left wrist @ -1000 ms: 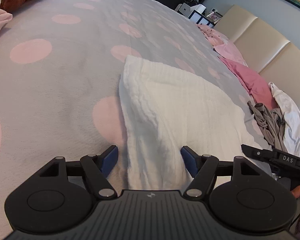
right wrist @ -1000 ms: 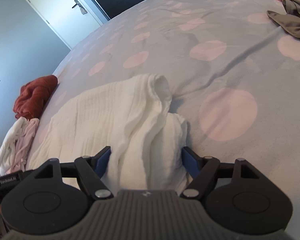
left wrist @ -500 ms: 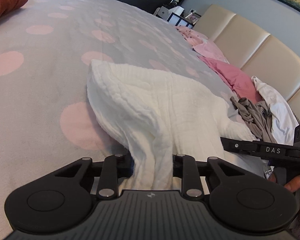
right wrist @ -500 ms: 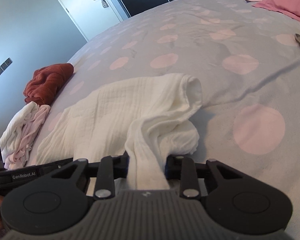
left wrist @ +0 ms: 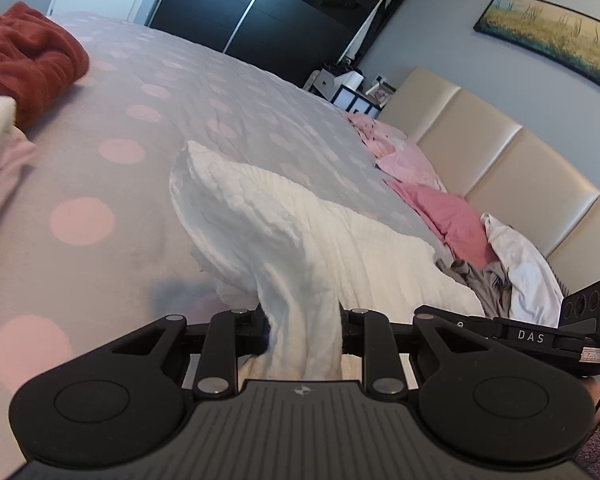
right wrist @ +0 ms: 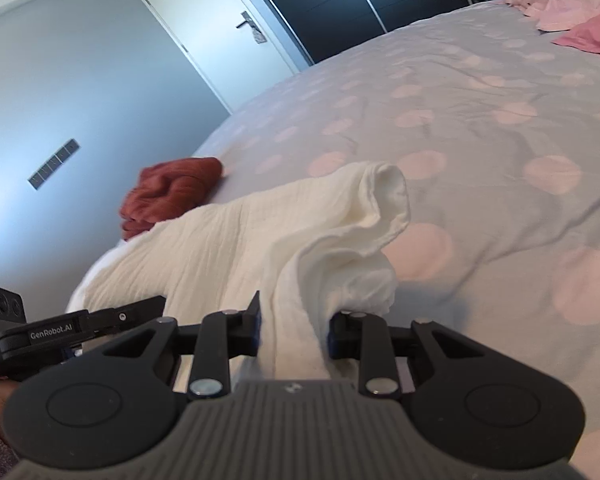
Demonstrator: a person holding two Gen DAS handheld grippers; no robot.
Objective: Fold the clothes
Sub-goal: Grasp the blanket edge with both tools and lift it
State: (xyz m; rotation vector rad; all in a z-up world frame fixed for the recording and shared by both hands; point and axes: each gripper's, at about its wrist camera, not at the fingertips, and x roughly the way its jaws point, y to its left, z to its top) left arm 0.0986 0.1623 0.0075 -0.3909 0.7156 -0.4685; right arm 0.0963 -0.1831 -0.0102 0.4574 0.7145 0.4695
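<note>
Left gripper (left wrist: 302, 336) and right gripper (right wrist: 294, 332) each clamp a near corner of the white cloth (left wrist: 340, 248); raise both evenly, carrying them toward its far edge.

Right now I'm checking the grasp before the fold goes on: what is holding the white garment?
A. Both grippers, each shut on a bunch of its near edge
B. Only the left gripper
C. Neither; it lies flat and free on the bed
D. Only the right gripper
A: the white garment is bunched in the left gripper, and likewise in the right gripper, lifting its near edge.
</note>
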